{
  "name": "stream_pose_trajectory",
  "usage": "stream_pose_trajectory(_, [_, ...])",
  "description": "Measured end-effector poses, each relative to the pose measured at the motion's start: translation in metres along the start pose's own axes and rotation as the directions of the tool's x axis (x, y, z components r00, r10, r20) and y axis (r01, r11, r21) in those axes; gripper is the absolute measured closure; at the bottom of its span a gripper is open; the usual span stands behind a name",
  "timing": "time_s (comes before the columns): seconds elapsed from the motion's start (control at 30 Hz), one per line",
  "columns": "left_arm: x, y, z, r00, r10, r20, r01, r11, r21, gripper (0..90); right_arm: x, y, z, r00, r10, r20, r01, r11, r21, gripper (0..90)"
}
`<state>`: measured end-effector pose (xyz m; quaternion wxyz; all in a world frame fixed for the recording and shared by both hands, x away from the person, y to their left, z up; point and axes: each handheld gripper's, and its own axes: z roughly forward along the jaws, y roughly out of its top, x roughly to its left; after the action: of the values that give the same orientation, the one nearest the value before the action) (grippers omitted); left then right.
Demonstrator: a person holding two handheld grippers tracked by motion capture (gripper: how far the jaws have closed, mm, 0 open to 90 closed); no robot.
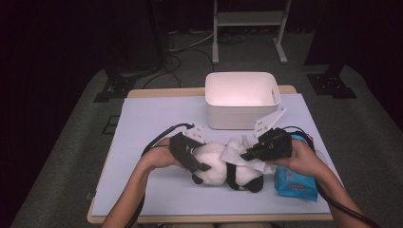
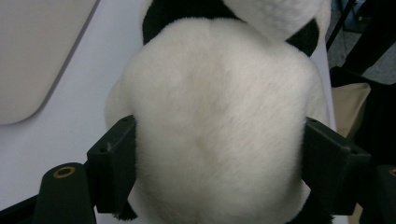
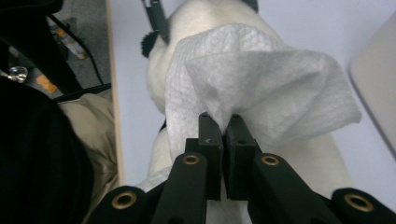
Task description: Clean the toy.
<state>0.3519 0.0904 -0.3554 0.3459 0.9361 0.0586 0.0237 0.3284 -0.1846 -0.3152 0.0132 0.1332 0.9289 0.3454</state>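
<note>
Pale blue cloth covers the bench (image 1: 142,118), and dark floor lies all around it. Nearest the person, a blue pack of wipes (image 1: 295,183) lies at the right. Just beside it a toy panda (image 1: 223,166) lies in the middle of the bench. The left gripper (image 1: 197,167) has its jaws on both sides of the panda's white body, pressing into the fur. The right gripper (image 1: 248,156) has its jaws tight together on a white wipe (image 3: 261,88), which hangs over the panda. Farther back, a white bin (image 1: 241,99) stands near the far edge.
</note>
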Motion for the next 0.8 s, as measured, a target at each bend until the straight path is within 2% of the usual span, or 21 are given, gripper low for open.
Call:
stream_pose_trajectory(0.1, [-0.001, -0.005, 0.005, 1.0, 0.0, 0.006, 0.0, 1.0, 0.009, 19.3, -0.003, -0.001, 0.008, 0.9999, 0.009, -0.012, -0.009, 1.0, 0.017, 86.5])
stream_pose_trajectory(0.17, [-0.002, -0.01, 0.008, 0.9997, -0.02, 0.011, 0.02, 0.9998, -0.005, 14.0, -0.003, -0.005, 0.013, 0.9994, 0.022, -0.026, -0.021, 0.999, 0.027, 86.5])
stream_pose_trajectory(0.23, [-0.002, -0.015, 0.008, 0.9987, -0.05, 0.011, 0.051, 0.998, -0.037, 9.3, -0.003, -0.01, 0.015, 0.999, 0.029, -0.034, -0.028, 0.999, 0.021, 86.5])
stream_pose_trajectory(0.4, [-0.008, -0.025, 0.002, 0.9939, -0.11, -0.005, 0.109, 0.9904, -0.085, 5.3, 0.0, -0.021, 0.012, 0.9983, 0.041, -0.043, -0.041, 0.999, -0.005, 86.5])
stream_pose_trajectory(0.5, [-0.009, -0.036, 0.002, 0.9882, -0.153, -0.007, 0.152, 0.9857, -0.072, 4.8, 0.003, -0.026, 0.009, 0.9987, 0.037, -0.034, -0.038, 0.999, -0.016, 86.5])
stream_pose_trajectory(0.67, [-0.009, -0.046, 0.006, 0.985, -0.171, 0.022, 0.172, 0.9775, -0.122, 5.9, 0.005, -0.035, 0.002, 0.9983, 0.05, -0.029, -0.051, 0.998, -0.031, 86.4])
stream_pose_trajectory(0.8, [-0.009, -0.048, 0.006, 0.987, -0.159, 0.026, 0.161, 0.9768, -0.141, 9.5, 0.007, -0.04, -0.006, 0.9986, 0.052, -0.008, -0.052, 0.999, -0.015, 86.4])
